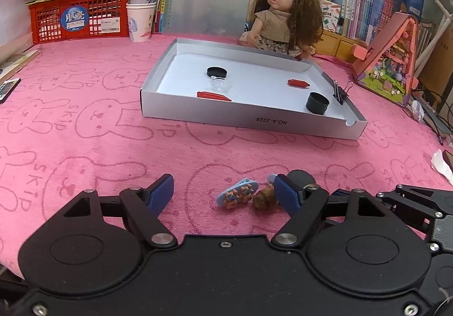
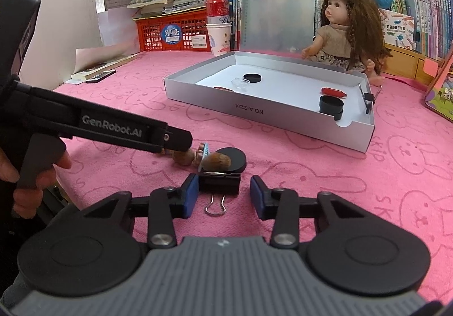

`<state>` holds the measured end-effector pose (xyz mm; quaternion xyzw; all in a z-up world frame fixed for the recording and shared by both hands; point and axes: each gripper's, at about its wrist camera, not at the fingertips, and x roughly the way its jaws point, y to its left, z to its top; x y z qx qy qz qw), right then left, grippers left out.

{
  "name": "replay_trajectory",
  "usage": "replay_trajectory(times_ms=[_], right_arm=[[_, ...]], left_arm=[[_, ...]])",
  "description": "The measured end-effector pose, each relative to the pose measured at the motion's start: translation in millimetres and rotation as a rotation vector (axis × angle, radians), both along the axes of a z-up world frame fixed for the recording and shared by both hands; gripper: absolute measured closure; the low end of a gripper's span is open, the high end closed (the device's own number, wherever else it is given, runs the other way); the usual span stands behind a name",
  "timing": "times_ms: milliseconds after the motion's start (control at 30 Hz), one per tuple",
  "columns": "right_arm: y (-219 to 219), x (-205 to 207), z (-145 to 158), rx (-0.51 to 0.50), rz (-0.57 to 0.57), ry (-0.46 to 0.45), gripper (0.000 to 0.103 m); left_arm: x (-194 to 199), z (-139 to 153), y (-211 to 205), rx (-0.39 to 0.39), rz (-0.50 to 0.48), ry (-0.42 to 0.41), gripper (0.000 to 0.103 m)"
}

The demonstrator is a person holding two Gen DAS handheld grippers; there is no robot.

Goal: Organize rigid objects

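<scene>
On the pink cloth, my left gripper (image 1: pixel 223 191) stands open around a small blue toy piece with brown figures (image 1: pixel 237 194) and a brown nut-like lump (image 1: pixel 264 200). Neither pad touches them. A black round disc (image 1: pixel 301 176) lies just behind its right finger. My right gripper (image 2: pixel 224 193) is open with a black binder clip (image 2: pixel 219 183) between the pads. The clip rests against the left pad, and a gap shows at the right pad. Beyond the clip lie a brown fuzzy lump (image 2: pixel 216 160) and the black disc (image 2: pixel 233 158). The left gripper (image 2: pixel 181 146) reaches in from the left, held by a hand.
A shallow grey box (image 1: pixel 249 121) lies farther back, holding a black lid (image 1: pixel 217 72), a clear cup (image 1: pixel 222 85), two red pieces (image 1: pixel 213 95), a black cup (image 1: pixel 317 102) and a binder clip (image 1: pixel 339 93). Behind stand a doll (image 1: pixel 283 13), a red crate (image 1: pixel 76 18) and a can on a paper cup (image 1: pixel 141 4).
</scene>
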<state>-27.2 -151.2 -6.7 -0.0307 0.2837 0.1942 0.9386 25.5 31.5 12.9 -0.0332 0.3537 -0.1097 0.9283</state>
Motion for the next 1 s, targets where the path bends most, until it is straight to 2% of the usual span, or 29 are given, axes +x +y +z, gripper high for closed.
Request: replay_trajectory(times_ms=[133, 233, 267, 467, 600, 767, 867, 1000], right_arm=[[0, -2, 0, 0.005, -0.008, -0.005, 0.060], [-1, -3, 1, -0.014, -0.029, -0.014, 0.062], [-1, -3, 1, -0.023, -0.038, -0.018, 0.062], [-13, 0, 1, -0.023, -0.108, -0.015, 0.062], [-20, 2, 1, -0.003, -0.134, -0.007, 0.062], [-21, 3, 1, 0.001, -0.138, -0.003, 0.061], [-21, 3, 1, -0.003, -0.137, -0.003, 0.060], [-21, 3, 1, -0.005, -0.138, -0.008, 0.060]], left_arm=[[1, 0, -2, -0.025, 0.048, 0.006, 0.033], [0, 2, 1, -0.048, 0.073, 0.003, 0.049], [-1, 3, 2, -0.043, 0.083, 0.001, 0.050], [-9, 5, 5, 0.004, 0.113, -0.017, 0.051], [-15, 5, 3, 0.066, 0.131, -0.039, 0.053], [-25, 6, 0, 0.050, 0.097, -0.020, 0.053], [-28, 1, -5, 0.084, 0.092, -0.022, 0.053], [-23, -3, -4, 0.090, 0.112, -0.024, 0.053]])
